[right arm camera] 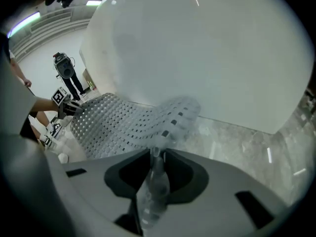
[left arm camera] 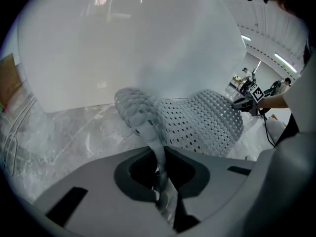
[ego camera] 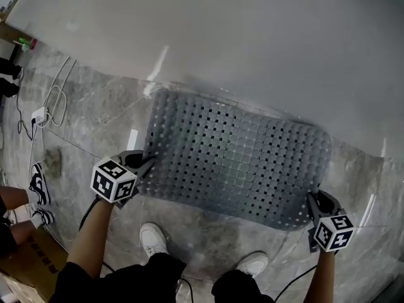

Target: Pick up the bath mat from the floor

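Holding the grey perforated rubber bath mat (ego camera: 233, 163) by its two near corners, both pairs of tongs are clamped on it. The left tongs (ego camera: 146, 164) pinch the near left corner and the right tongs (ego camera: 311, 202) pinch the near right corner. The near edge of the mat looks raised from the grey marble-pattern floor (ego camera: 95, 112). The far edge lies low, close to the smooth white wall (ego camera: 252, 43), and I cannot tell if it touches the floor.

I judge that the main risk is a slip. The mat looks soft and floppy, and each pair of tongs holds only a thin strip of its edge, so the sagging weight could pull a corner out. If one hand goes up faster than the other, the mat may twist and drop near the white shoes (ego camera: 153, 238).

The head view shows the whole mat and both corners together, but not the grip itself. Each gripper view shows the mat's edge squeezed flat between the jaws and the mat bulging beyond them. Each one also shows the other tongs at the far corner.
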Action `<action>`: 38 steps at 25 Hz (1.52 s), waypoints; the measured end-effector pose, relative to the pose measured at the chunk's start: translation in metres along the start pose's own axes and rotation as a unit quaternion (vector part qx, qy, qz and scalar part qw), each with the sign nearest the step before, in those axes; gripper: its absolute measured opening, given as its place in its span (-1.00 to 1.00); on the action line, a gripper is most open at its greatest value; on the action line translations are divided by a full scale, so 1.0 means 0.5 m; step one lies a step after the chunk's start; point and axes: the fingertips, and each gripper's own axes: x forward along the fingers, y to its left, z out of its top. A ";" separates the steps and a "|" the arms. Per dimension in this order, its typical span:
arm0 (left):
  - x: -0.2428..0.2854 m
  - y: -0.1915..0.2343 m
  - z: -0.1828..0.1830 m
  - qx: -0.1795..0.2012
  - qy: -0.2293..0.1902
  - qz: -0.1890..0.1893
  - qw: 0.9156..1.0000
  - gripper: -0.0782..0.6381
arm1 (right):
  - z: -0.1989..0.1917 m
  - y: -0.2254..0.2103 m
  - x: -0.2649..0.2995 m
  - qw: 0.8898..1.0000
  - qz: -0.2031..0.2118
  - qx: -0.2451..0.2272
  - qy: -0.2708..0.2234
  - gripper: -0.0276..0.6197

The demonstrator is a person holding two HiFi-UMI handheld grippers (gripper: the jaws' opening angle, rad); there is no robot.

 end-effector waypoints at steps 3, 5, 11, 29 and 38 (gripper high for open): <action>-0.053 -0.044 0.051 0.002 -0.005 -0.003 1.000 -0.66 | 0.053 0.041 -0.057 1.000 0.001 -0.007 -0.006 -0.59; -0.096 -0.075 0.093 0.001 -0.005 -0.002 1.000 -0.66 | 0.095 0.065 -0.104 1.000 0.003 -0.010 -0.010 -0.61; -0.293 -0.153 0.219 0.000 -0.015 0.010 1.000 -0.67 | 0.238 0.130 -0.305 0.999 0.009 -0.014 -0.029 -0.62; -1.060 -0.462 0.635 0.036 -0.112 0.045 0.992 -0.67 | 0.692 0.308 -1.104 0.989 0.007 -0.035 -0.143 -0.67; -1.238 -0.551 0.738 0.060 -0.163 0.048 0.984 -0.67 | 0.774 0.344 -1.307 0.979 -0.002 -0.032 -0.204 -0.70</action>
